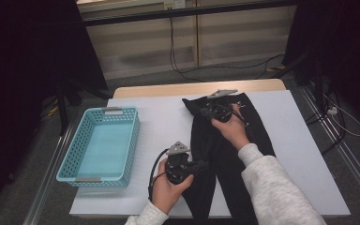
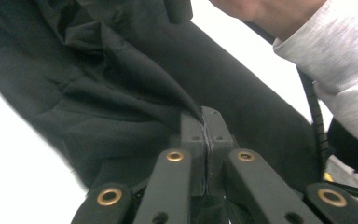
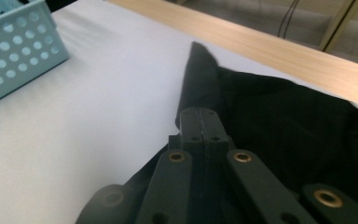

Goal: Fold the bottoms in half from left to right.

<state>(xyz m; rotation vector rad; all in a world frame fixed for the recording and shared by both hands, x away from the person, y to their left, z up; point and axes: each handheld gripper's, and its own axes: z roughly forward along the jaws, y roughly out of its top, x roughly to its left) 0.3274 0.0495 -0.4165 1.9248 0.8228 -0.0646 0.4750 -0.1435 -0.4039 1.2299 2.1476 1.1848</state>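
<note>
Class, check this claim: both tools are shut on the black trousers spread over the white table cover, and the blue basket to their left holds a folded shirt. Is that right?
One detail is wrong. The blue basket is empty, as the high view shows. The rest stands: the left tool and the right tool are both shut on the black trousers, which lie on the white table cover, with the basket to their left.

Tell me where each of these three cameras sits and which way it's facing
High view: above the person's side, looking forward and down on table, basket, both forearms.
Left gripper view: rides left gripper, shut on black trousers; opposite sleeve shows.
Right gripper view: rides right gripper, pinching trousers, facing basket.
All share the trousers.
</note>
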